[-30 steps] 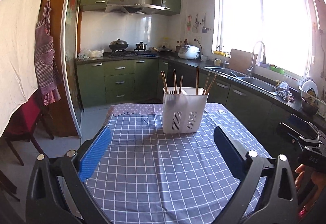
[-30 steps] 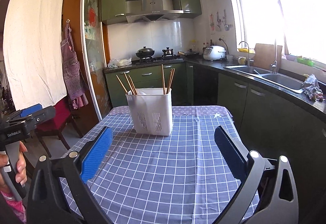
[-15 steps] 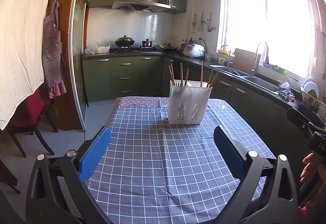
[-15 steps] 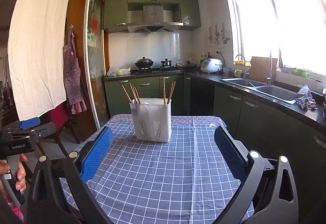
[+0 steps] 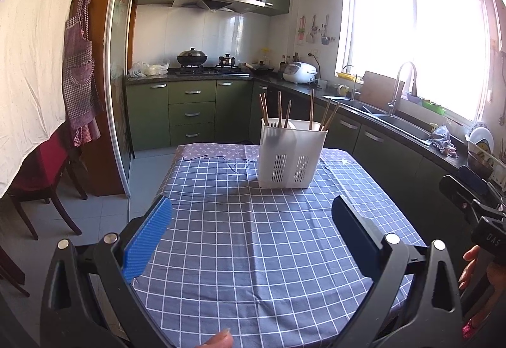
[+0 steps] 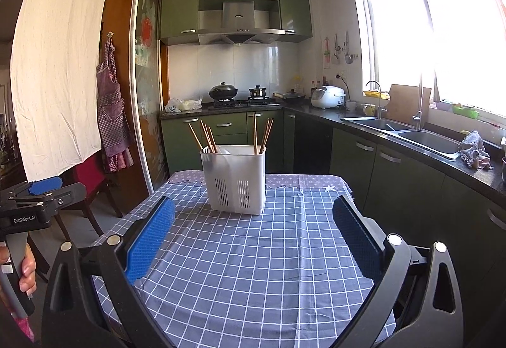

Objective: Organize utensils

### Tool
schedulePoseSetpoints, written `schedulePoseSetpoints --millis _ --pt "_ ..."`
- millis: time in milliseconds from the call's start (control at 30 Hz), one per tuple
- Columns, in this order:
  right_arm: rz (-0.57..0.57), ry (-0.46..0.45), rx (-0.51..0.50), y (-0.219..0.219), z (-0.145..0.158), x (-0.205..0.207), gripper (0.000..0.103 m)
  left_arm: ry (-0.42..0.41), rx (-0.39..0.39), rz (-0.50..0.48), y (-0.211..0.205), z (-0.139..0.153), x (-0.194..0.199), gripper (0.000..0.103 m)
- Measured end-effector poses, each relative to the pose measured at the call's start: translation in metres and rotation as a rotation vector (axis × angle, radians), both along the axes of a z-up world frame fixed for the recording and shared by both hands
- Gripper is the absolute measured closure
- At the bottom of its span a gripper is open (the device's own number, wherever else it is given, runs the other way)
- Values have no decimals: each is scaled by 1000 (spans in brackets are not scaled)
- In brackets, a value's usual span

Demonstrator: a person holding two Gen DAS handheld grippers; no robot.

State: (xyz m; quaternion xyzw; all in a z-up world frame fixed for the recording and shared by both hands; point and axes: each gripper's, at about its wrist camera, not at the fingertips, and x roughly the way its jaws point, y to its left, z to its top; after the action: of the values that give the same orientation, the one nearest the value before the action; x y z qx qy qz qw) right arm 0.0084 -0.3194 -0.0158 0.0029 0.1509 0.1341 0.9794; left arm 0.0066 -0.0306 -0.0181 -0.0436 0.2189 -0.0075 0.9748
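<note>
The white holder (image 5: 292, 155) stands on the desk (image 5: 253, 253), far beyond both hand-held grippers. The chopsticks (image 5: 311, 109) are already inside it. The left hand-held gripper (image 5: 253, 240) and right hand-held gripper (image 6: 253, 240) are wide apart, holding nothing. The job looks done.

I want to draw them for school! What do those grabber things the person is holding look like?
Each one is a black plastic frame with two wide arms and round silver bolts. The left gripper and the right gripper both have flat blue textured pads on the fingers. Seen from the side, the left one has white "GenRobot.AI" lettering and a grey handle. A bit of pink clothing shows at the wrist.
</note>
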Motion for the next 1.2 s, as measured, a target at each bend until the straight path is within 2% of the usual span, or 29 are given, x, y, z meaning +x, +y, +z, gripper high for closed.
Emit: schedulePoseSetpoints --millis 1200 --pt "29 20 5 2 -5 12 5 9 10 19 0 -4 -1 7"
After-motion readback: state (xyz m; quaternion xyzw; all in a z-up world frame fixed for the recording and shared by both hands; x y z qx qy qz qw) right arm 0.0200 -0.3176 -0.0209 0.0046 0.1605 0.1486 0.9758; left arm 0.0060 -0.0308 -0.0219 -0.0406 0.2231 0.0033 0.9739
